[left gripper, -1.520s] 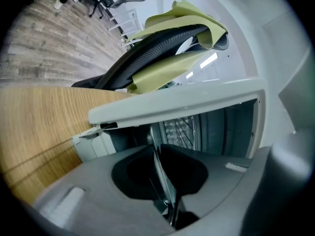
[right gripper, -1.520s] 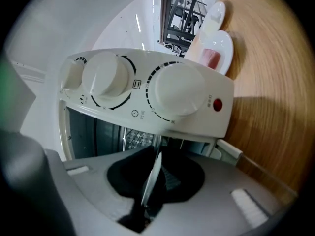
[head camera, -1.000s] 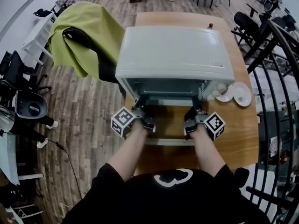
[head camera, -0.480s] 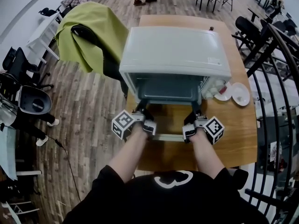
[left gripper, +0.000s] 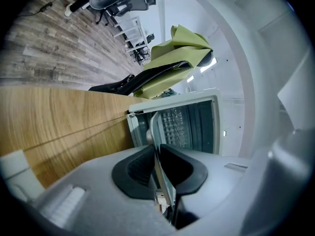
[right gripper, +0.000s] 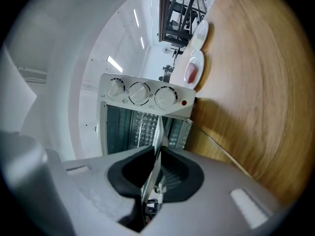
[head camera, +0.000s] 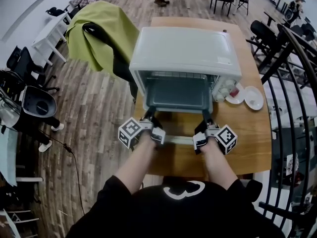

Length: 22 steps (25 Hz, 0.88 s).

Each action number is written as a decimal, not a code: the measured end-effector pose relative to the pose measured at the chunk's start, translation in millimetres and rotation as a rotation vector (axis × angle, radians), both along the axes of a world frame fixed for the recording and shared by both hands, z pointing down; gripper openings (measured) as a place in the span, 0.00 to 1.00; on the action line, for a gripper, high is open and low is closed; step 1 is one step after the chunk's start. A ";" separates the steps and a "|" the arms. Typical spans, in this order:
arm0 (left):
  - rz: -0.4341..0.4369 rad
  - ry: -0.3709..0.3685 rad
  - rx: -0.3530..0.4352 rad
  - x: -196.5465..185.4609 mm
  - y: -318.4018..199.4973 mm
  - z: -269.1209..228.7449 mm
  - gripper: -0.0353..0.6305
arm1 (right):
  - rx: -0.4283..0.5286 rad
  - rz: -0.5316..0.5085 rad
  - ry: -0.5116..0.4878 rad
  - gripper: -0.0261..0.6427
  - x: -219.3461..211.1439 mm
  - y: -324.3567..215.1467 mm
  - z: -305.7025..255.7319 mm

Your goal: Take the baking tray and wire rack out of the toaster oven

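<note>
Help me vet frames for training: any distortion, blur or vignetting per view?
Head view: fisheye bends the railing and floorboards; sharp, evenly lit. Left gripper view: black corners; left tongs and baking tray edge soft, toaster oven clearer. Right gripper view: same black corners, table edge curved.

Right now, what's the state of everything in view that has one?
Toaster oven: standing on the table, mouth open.
Oven door: folded down flat.
Baking tray: front edge clamped on both sides, not yet clear of the oven.
Left gripper: fingers shut on the tray's front edge.
Right gripper: fingers shut on the tray's front edge.
Green cloth: draped over a chair.
</note>
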<state>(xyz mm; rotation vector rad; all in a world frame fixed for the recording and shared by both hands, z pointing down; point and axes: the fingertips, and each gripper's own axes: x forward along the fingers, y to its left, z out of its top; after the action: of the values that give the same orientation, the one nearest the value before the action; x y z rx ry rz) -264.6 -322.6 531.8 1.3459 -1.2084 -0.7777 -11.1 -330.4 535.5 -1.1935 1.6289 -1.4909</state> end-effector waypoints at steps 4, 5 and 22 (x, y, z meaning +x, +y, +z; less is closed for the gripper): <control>-0.008 -0.006 0.002 1.4 11.6 -3.0 0.12 | 0.006 -0.012 -0.004 0.10 1.8 12.0 -3.6; -0.010 -0.007 0.003 1.5 14.6 -4.1 0.12 | 0.008 -0.016 -0.004 0.10 2.0 15.0 -5.0; -0.016 -0.018 0.010 7.5 71.1 -13.2 0.12 | 0.045 -0.042 0.006 0.09 7.8 67.6 -20.1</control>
<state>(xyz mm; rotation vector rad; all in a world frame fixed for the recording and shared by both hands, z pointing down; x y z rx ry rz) -257.1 -251.5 518.6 1.3550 -1.2320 -0.7853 -3.3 -262.8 515.4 -1.1473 1.6919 -1.4696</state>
